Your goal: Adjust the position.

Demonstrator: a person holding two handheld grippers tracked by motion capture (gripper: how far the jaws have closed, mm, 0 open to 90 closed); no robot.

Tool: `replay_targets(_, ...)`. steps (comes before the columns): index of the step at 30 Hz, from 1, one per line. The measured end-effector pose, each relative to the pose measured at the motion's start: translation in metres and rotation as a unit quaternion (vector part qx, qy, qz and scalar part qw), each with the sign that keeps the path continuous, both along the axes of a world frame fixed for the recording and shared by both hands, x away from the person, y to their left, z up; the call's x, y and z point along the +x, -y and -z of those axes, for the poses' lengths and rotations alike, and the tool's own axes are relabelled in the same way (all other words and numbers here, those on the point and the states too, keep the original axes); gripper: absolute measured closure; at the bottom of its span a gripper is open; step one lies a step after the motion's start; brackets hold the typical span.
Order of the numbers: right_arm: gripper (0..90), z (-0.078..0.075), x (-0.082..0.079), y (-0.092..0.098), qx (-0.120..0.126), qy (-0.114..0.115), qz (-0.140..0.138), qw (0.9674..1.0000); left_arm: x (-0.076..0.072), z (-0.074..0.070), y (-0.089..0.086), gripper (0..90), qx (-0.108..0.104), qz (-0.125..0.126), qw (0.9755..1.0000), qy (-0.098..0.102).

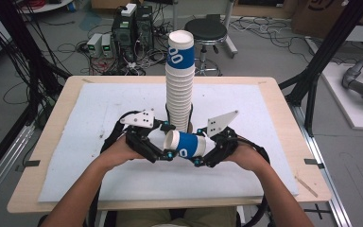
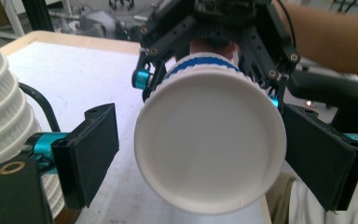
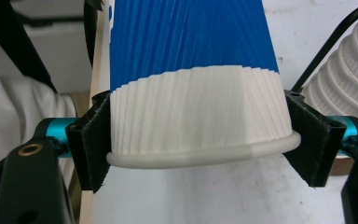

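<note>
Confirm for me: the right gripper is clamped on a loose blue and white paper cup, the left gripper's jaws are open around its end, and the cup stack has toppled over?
Not quite. The cup stack stands upright on the table, as the high view shows. The rest holds: the right gripper clamps the paper cup, and the left gripper is open around its end.

Even, diffuse overhead light, no hard shadows; only soft ones under the hands on the white worktop (image 1: 99,142). High view is low-res, slightly soft, with mild barrel bend toward 3 and 9 o'clock. Left gripper view: cup (image 2: 209,140) base is close, washed out and near clipping, background at 12 o'clock blurred. Right gripper view: cup ribbing sharp, stack (image 3: 349,79) at 2 o'clock soft, corners dark.
</note>
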State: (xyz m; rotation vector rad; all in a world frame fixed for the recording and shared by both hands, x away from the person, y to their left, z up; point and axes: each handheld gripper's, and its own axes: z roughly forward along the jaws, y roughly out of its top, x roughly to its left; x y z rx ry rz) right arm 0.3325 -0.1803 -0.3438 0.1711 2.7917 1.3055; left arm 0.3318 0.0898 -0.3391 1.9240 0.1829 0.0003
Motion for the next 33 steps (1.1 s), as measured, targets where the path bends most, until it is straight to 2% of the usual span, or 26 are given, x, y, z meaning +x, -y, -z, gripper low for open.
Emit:
replay_targets(2, 20.5, -0.005, 0.001, -0.006, -0.029, 0.001, -0.013, 0.9995, 0.000, 0.000, 0.003, 13.4, 0.012, 0.006, 0.9999, 0.001)
replay_targets(6, 20.5, -0.011, 0.001, -0.014, -0.063, 0.008, -0.026, 0.9976, 0.000, 0.001, 0.006, 13.5, 0.037, 0.012, 0.9993, 0.003)
replay_targets(10, 20.4, -0.014, 0.000, -0.020, -0.087, 0.014, -0.032, 0.9956, 0.000, 0.003, 0.008, 13.5, 0.045, 0.016, 0.9988, 0.002)
replay_targets(12, 20.3, -0.016, 0.001, -0.022, -0.098, 0.015, -0.034, 0.9945, 0.000, 0.004, 0.009, 13.8, 0.057, 0.019, 0.9982, -0.001)
replay_targets(17, 20.3, -0.017, 0.000, -0.027, -0.129, 0.018, -0.040, 0.9906, 0.000, 0.006, 0.011, 14.7, 0.060, 0.022, 0.9979, -0.007)
replay_targets(18, 20.3, -0.017, 0.000, -0.027, -0.129, 0.018, -0.040, 0.9906, 0.000, 0.006, 0.011, 15.4, 0.060, 0.022, 0.9979, -0.007)
replay_targets(20, 20.3, -0.017, 0.000, -0.030, -0.144, 0.018, -0.045, 0.9883, 0.001, 0.007, 0.011, 16.3, 0.068, 0.027, 0.9973, -0.008)
replay_targets(28, 20.3, -0.021, 0.000, -0.036, -0.162, 0.019, -0.055, 0.9850, 0.002, 0.010, 0.013, 22.0, 0.076, 0.048, 0.9958, -0.019)
replay_targets(29, 20.3, -0.021, 0.000, -0.036, -0.163, 0.021, -0.056, 0.9848, 0.002, 0.010, 0.014, 24.7, 0.077, 0.049, 0.9957, -0.019)
replay_targets(33, 20.1, -0.020, 0.000, -0.035, -0.161, 0.017, -0.055, 0.9853, 0.003, 0.012, 0.013, 25.8, 0.079, 0.049, 0.9955, -0.019)
